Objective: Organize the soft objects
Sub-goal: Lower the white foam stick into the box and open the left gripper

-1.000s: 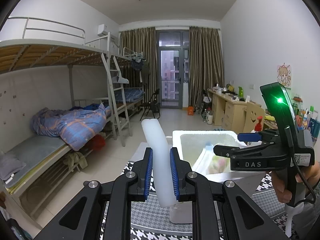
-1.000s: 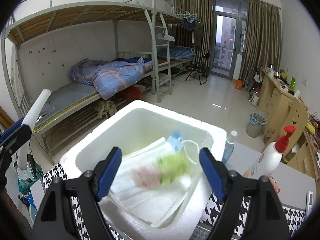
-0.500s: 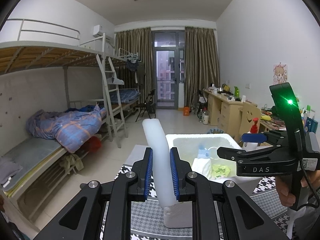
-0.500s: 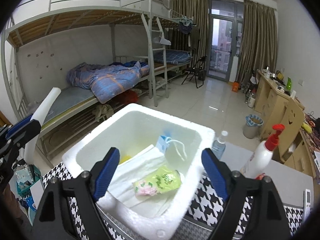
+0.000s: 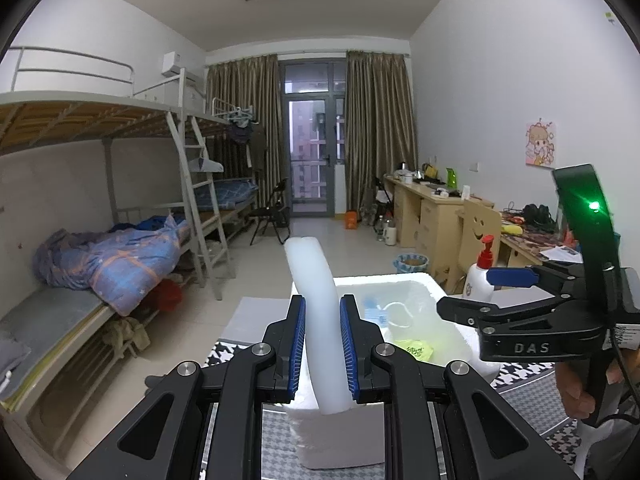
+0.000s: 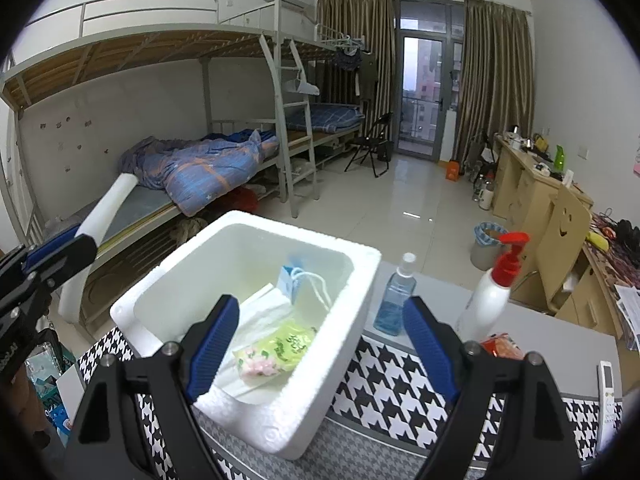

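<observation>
My left gripper [image 5: 322,342] is shut on a white foam tube [image 5: 316,304] that stands up between its blue pads; the tube also shows at the left of the right wrist view [image 6: 105,216]. A white foam box [image 6: 344,320] sits on the houndstooth cloth and holds a green tissue pack [image 6: 276,348], white folded cloth [image 6: 260,312] and a blue face mask [image 6: 294,280]. My right gripper [image 6: 320,348] is open and empty, held above the box's near side. It shows at the right in the left wrist view [image 5: 476,296].
A blue sanitizer bottle [image 6: 394,296] and a white pump bottle with red top [image 6: 490,292] stand on the table right of the box. A remote [image 6: 608,388] lies at the far right. A bunk bed [image 6: 200,168] stands left, desks [image 6: 532,184] right.
The right gripper has pulled back and up from the box, leaving the green tissue pack lying inside. The left gripper has shifted a little left, still holding the foam tube.
</observation>
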